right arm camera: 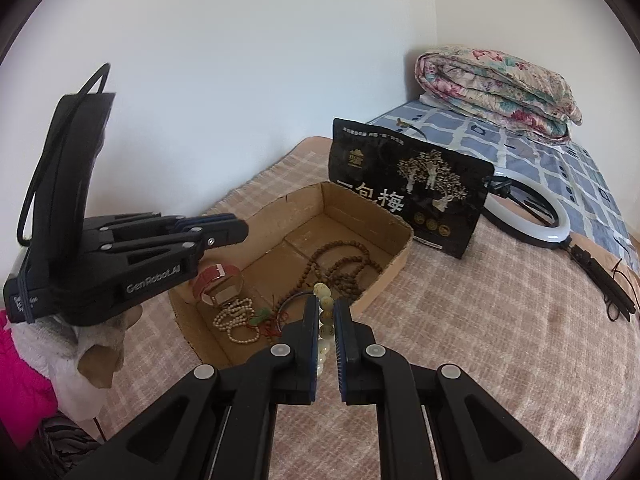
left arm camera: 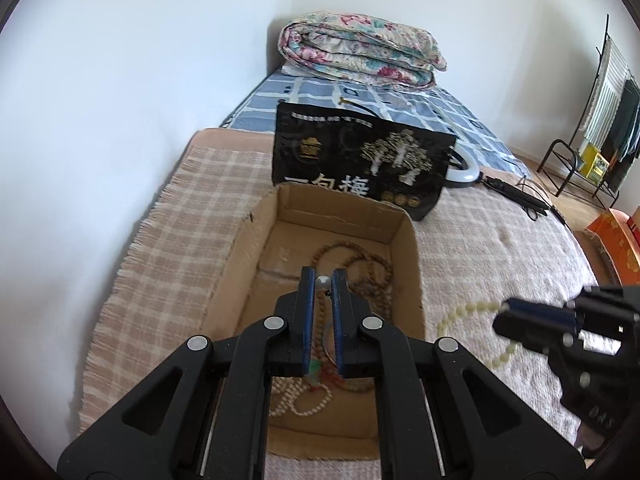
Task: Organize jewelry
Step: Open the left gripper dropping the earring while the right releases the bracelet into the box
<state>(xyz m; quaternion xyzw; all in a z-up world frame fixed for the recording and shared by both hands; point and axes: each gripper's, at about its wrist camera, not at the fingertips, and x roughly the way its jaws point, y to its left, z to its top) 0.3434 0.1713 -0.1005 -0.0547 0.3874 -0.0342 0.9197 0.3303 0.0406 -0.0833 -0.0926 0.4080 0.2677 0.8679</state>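
Woven plaid blanket [right arm camera: 480, 340] underlies a cardboard box [right arm camera: 400, 248] of wooden beads [right arm camera: 340, 264]. My right gripper [right arm camera: 327, 304] pinches round, pale glossy beads [right arm camera: 325, 312]. My left gripper [left arm camera: 322, 280] clamps a small silvery bead [left arm camera: 322, 281].

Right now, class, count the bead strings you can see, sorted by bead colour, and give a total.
Brown beads, coiled in the cardboard box, apparently one long strand: 1
Small cream beads, in the box: 1
Large pale beads, pinched in the right gripper: 1
Total: 3
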